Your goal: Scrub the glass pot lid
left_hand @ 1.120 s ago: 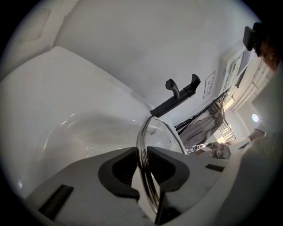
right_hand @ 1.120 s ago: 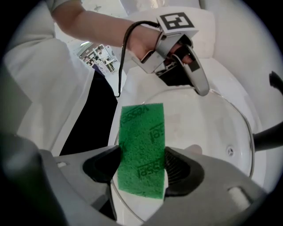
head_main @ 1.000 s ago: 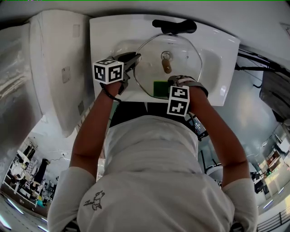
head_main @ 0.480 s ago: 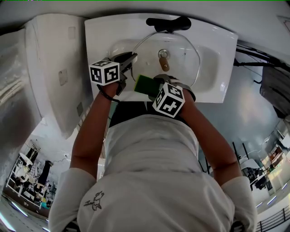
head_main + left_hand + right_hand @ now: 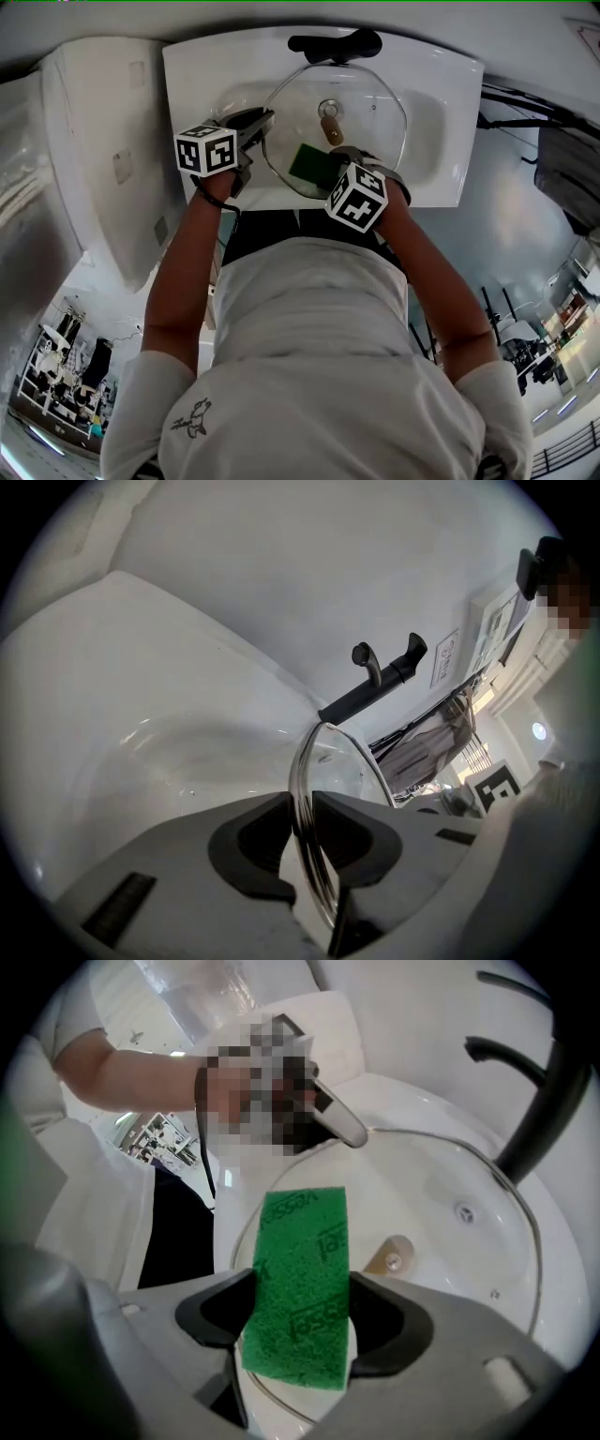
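The round glass pot lid (image 5: 361,108) with a wooden knob (image 5: 330,129) is held over the white sink (image 5: 441,122). My left gripper (image 5: 258,122) is shut on the lid's metal rim (image 5: 305,799) at its left edge; the rim passes edge-on between the dark pads. My right gripper (image 5: 323,169) is shut on a green scouring sponge (image 5: 300,1279), which lies flat on the lid's near-left part (image 5: 307,164). In the right gripper view the lid (image 5: 450,1232) spreads out behind the sponge, knob (image 5: 389,1258) just right of it.
A black faucet (image 5: 336,44) stands at the back of the sink, above the lid. The sink's front edge (image 5: 281,199) is close to the person's body. A white toilet (image 5: 103,141) stands to the left.
The right gripper swept the sponge from the lid's near edge out left past the rim, then back onto the lid's near-left glass. The left gripper kept its hold on the rim.
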The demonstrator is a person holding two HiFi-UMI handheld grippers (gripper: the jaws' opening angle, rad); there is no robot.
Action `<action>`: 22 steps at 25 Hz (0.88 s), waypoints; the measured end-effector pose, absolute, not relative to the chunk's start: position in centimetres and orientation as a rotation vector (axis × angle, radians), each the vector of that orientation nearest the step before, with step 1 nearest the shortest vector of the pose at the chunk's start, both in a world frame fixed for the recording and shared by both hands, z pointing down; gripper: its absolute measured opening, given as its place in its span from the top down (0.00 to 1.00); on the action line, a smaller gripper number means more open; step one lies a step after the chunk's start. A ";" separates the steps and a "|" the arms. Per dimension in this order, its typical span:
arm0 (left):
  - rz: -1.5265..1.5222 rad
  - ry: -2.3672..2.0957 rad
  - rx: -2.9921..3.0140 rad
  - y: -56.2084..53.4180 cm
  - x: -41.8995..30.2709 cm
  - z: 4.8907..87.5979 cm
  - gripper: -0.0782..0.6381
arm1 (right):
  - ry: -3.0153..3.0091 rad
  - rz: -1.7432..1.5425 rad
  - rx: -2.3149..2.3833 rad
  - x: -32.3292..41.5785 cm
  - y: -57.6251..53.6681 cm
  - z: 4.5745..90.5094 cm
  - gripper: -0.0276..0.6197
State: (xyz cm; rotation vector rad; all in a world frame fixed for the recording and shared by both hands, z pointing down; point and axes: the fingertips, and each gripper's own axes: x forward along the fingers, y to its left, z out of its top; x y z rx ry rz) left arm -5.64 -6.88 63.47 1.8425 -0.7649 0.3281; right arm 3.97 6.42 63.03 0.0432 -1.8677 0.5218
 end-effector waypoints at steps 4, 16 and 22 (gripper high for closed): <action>0.327 -0.759 1.842 -6.8 -5.6 63.4 0.79 | -1.806 0.494 0.094 8.0 4.8 63.5 0.48; 0.290 -0.779 1.827 -7.1 -5.7 63.3 0.79 | -1.757 0.347 0.456 13.8 -5.4 62.0 0.48; 0.276 -0.782 1.826 -7.1 -5.7 63.2 0.79 | -1.822 0.401 0.606 13.5 -6.3 62.8 0.48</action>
